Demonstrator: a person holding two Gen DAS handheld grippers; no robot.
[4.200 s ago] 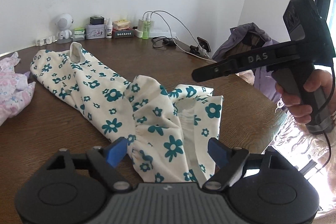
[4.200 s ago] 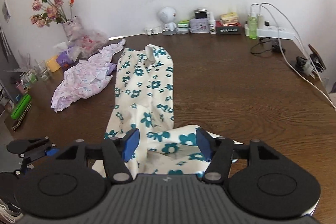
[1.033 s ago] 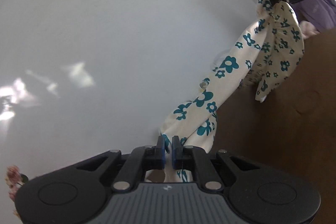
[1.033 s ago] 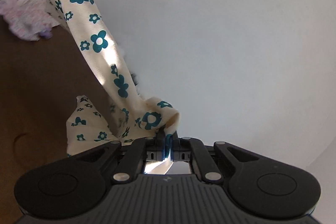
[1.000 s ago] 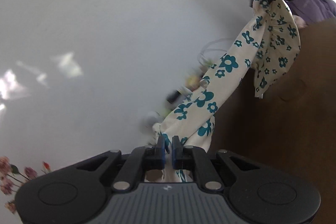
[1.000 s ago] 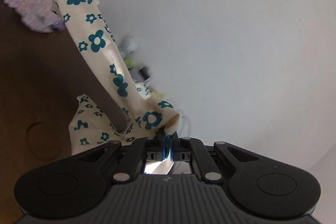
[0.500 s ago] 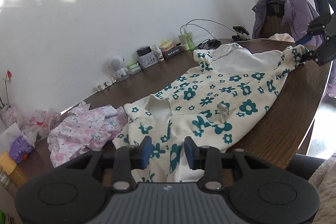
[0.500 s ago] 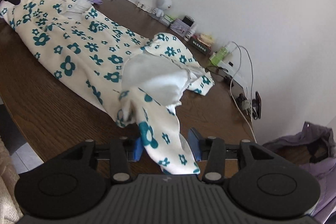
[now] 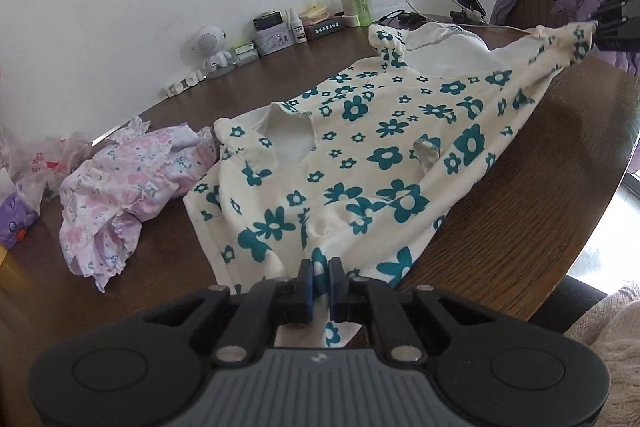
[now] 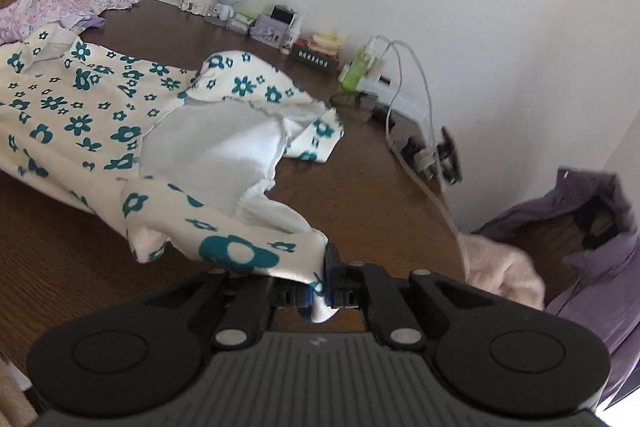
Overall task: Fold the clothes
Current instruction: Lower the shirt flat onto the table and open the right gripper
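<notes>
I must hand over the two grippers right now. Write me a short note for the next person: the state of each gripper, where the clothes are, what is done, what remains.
Left gripper: closing on the near hem of the cream garment with teal flowers; cloth is between its jaws.
Right gripper: shut on the garment's other corner, near the table edge.
Garment: spread mostly flat on the table, one end turned over so the white inside shows.
Pink floral garment: crumpled beside it, untouched.
Done: cream garment laid out.
Left: fold it, then fold the pink one.
</notes>
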